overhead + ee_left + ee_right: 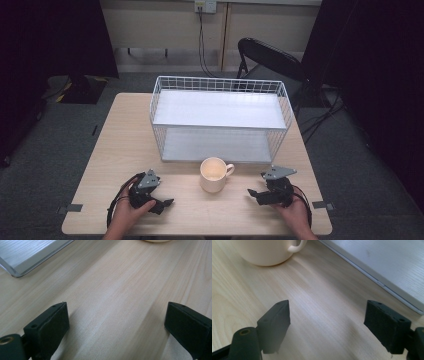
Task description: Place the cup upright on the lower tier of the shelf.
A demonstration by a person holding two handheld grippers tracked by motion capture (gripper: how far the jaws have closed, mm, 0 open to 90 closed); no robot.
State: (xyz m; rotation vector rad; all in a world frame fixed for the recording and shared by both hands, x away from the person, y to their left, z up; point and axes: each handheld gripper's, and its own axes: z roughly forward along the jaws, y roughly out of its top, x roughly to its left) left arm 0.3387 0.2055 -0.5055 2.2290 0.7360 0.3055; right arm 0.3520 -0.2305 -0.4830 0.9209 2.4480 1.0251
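Both grippers, left (167,202) and right (251,192), rest wide and empty on the desk (120,150). Right should approach the mug (214,175) level, clamping its handle (229,169) squarely.

Quick count from my end: one cream mug (213,174) on the one wooden table (115,150), and one white wire rack (220,117) with two shelves in it. I've got two grippers down there, a left gripper (167,202) and a right gripper (250,192), two black jaws on each. One black folding chair (270,57) sits behind the table.
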